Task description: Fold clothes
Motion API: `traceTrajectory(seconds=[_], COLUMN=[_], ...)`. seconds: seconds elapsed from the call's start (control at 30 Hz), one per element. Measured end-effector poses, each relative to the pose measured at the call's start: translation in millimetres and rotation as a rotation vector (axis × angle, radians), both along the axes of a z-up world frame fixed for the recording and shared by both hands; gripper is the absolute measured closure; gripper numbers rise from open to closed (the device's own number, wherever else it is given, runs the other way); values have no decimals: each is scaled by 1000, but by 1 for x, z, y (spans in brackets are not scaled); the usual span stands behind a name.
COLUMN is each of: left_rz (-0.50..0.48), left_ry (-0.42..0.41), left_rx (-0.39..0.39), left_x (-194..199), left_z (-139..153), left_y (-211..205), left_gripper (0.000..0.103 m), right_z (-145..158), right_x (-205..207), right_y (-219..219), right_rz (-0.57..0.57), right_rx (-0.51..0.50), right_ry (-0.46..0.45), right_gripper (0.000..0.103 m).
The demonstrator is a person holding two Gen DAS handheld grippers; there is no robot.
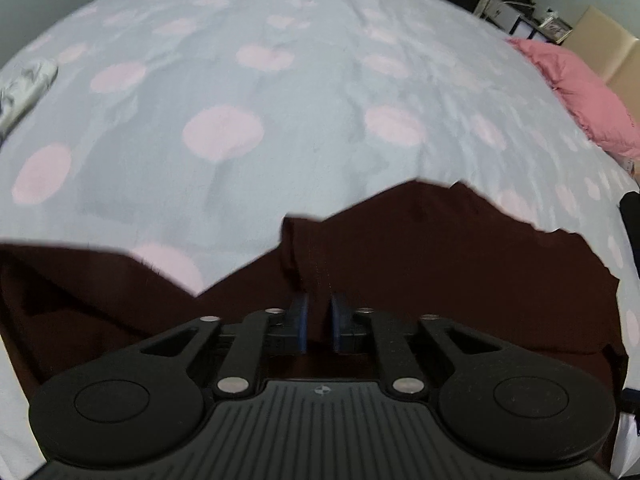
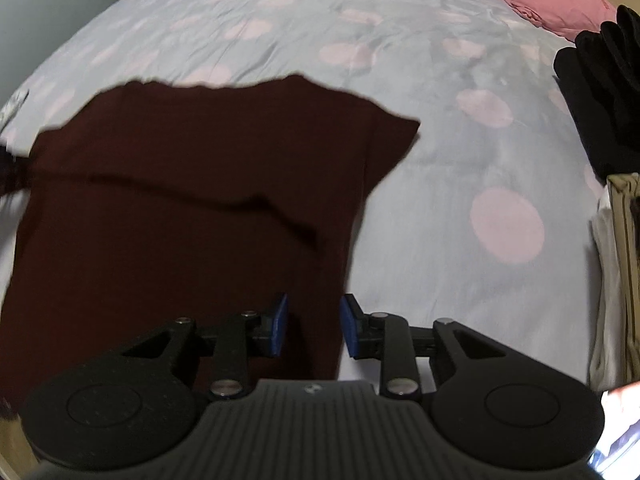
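both grippers hung over a dark maroon shirt [image 2: 180, 208]: left gripper [image 1: 319, 322] pinched its fabric, right gripper [image 2: 313, 326] stood apart, empty. shirt partly folded; more folds remained.

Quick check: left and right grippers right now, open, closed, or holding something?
Left gripper: nearly closed, pinching a fold of the dark maroon shirt.
Right gripper: open, shirt edge between the pads but not pressed.

Matt dark maroon cloth garment [image 2: 192, 208], smooth dotted cotton-like bedsheet [image 1: 280, 120], matt ribbed black plastic claw [image 1: 318, 328]
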State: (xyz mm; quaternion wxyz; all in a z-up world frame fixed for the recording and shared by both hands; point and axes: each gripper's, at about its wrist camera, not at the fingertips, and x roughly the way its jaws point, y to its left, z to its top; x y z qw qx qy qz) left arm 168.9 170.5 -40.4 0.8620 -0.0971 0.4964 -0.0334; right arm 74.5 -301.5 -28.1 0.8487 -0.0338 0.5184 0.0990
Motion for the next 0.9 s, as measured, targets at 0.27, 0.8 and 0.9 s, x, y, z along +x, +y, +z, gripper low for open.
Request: traceTrajectory(seconds=[0.27, 0.8, 0.9], left_rz=[-214, -545, -525], left_ry=[-132, -97, -100], left_rx=[118, 174, 182], left_x=[2, 1, 0], left_z=[60, 15, 19], left_y=[-71, -182, -170], left_gripper=[97, 75, 75], right_z=[0, 13, 11], right_x=[-8, -8, -9], right_y=[-9, -15, -17], right_rz=[8, 8, 0], right_rx=[2, 100, 101], right_ry=[7, -9, -6], right_gripper=[70, 70, 70])
